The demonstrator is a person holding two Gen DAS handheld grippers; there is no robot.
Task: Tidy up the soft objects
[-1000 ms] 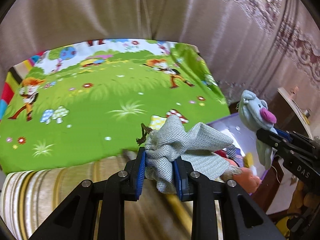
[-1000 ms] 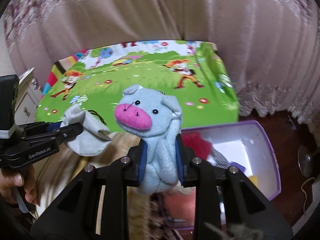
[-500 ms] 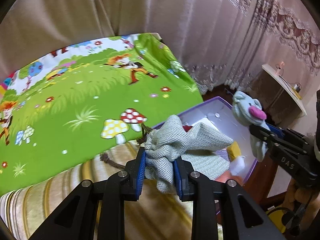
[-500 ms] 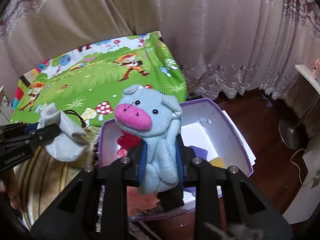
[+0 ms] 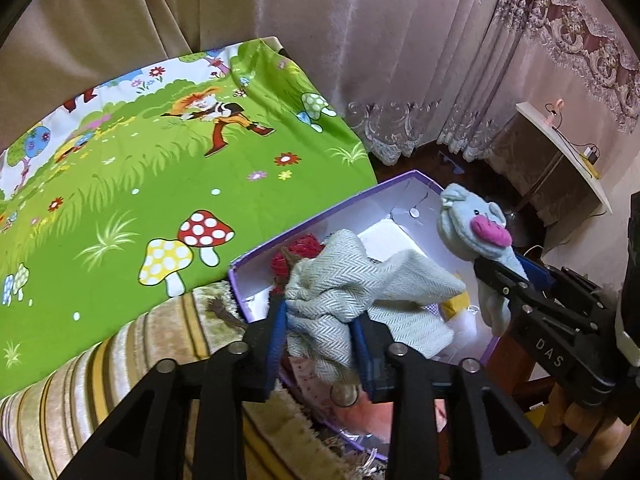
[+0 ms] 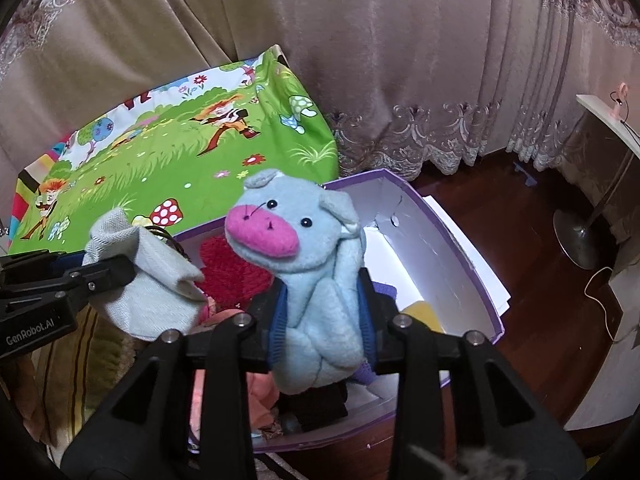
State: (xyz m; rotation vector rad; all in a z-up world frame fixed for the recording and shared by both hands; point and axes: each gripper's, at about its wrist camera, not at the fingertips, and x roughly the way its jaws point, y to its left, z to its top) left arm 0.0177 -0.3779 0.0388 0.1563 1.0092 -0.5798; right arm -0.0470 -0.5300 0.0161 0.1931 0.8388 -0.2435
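Observation:
A grey herringbone cloth point(image 5: 360, 280) sits between the blue pads of my left gripper point(image 5: 320, 320). Its jaws are opening, and the pads still touch the cloth. A light-blue plush pig with a pink snout point(image 6: 296, 232) stands upright between the pads of my right gripper point(image 6: 324, 312), whose jaws are opening too. Both grippers hover over an open purple box point(image 6: 460, 252) with white inside walls. The left wrist view shows the pig point(image 5: 468, 224) and right gripper point(image 5: 504, 276) at the right. In the right wrist view, the cloth point(image 6: 140, 280) and left gripper point(image 6: 108, 276) are at the left.
Inside the box lie a red fluffy piece point(image 6: 228, 268), a yellow item point(image 6: 420, 312) and other soft things. A green cartoon mat point(image 5: 140, 180) lies behind the box, with a striped cushion point(image 5: 120, 360) beside it. Curtains hang at the back. A lamp base point(image 6: 580, 236) stands on the wooden floor.
Both grippers have swung from over the mat to above the purple box and come lower. The jaws of both stand a little wider around the cloth and the pig.

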